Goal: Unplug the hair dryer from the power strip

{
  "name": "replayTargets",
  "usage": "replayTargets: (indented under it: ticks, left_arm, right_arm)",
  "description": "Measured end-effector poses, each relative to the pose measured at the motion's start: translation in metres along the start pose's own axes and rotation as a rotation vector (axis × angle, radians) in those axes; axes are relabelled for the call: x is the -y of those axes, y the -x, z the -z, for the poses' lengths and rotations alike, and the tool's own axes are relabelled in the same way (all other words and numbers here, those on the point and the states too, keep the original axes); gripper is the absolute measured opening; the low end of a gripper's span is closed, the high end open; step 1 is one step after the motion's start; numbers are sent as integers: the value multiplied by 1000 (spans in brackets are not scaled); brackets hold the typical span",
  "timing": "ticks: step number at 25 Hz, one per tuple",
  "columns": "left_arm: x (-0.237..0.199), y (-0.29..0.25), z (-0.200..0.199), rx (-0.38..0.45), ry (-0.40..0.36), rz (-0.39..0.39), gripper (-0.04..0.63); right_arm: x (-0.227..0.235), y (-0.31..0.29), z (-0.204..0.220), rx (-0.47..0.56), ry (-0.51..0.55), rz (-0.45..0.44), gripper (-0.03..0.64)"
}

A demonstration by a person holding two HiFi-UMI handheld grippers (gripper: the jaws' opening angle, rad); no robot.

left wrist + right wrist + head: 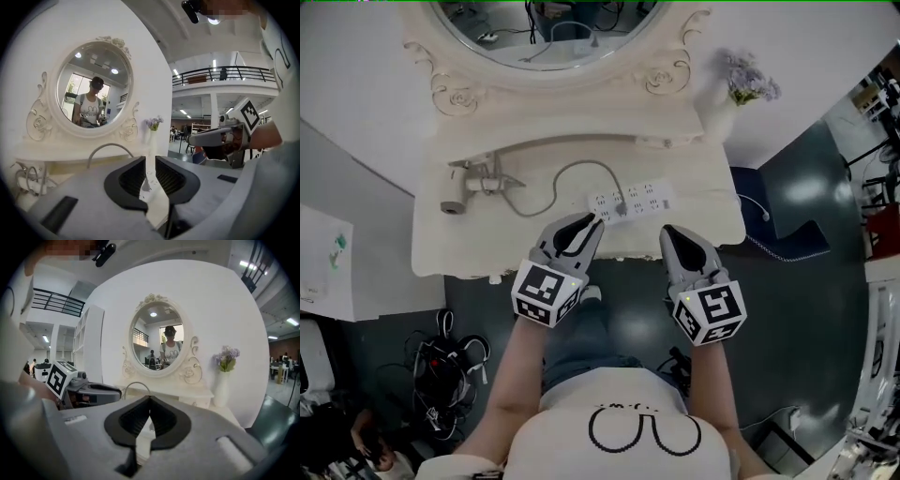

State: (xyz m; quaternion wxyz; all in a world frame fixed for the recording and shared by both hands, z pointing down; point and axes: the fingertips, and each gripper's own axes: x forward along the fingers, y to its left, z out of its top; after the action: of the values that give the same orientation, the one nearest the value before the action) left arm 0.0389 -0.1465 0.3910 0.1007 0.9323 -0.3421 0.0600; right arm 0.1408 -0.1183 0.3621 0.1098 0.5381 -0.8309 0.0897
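- Power strip (630, 200) lies on the white counter (441, 253), close to the counter's front edge. All places below are taken from the strip.
- Hair dryer (473, 181) rests well left of the strip on the same counter. Its grey cord (558, 178) loops across to a plug (620, 208) seated left of the strip's middle.
- Progress, as judged: nothing is done yet. The plug is in, so both the grasp and the pull remain.
- Left claw (587, 223): jaws a narrow gap apart, nothing between the pads. Its tips are just in front of the strip's left end, near the plug.
- Right claw (673, 232): jaws together and empty, just in front of the strip's right end. Whether it touches the strip, I cannot tell.
- Room: bare counter left of the strip, crossed only by the cord. A raised ledge and the mirror (544, 37) stand behind the strip.
- The vase of flowers (741, 89) is behind and to the right of the strip, well apart.
- Risk, as judged: with the front edge this close, an unbraced strip could slide off towards the person.
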Motion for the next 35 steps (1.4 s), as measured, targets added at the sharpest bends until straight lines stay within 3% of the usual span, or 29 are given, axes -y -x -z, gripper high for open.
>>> replayTargets:
  ticks: [3,7,16,21,23,30,35]
  left_arm:
    - [-8,-20,17,-65,-14,66,138]
    - [-21,-41,46,-159,-88,141,209]
    - [-39,-75,95,-291,-151,235,212]
    - [-42,-86,119,-349,-158,249,212]
    - [-42,-90,125,-370,-164,260,212]
    - [-43,-97,138,-411,-195,303,212]
    - [-41,-101,137,-411,-210,322,212]
  right_arm:
    - [8,-27,7,-34,-10,-8,3]
    - [17,-60,15,-71,-24,-10,3]
    - [23,-100,48,-172,-74,-14,5]
    - [21,-110,67,-197,-102,-26,8]
    - [20,-114,74,-208,-114,-41,63]
    - [9,-133,94,-246,-107,-103,102]
    - [6,-150,108,-269,-83,-99,134]
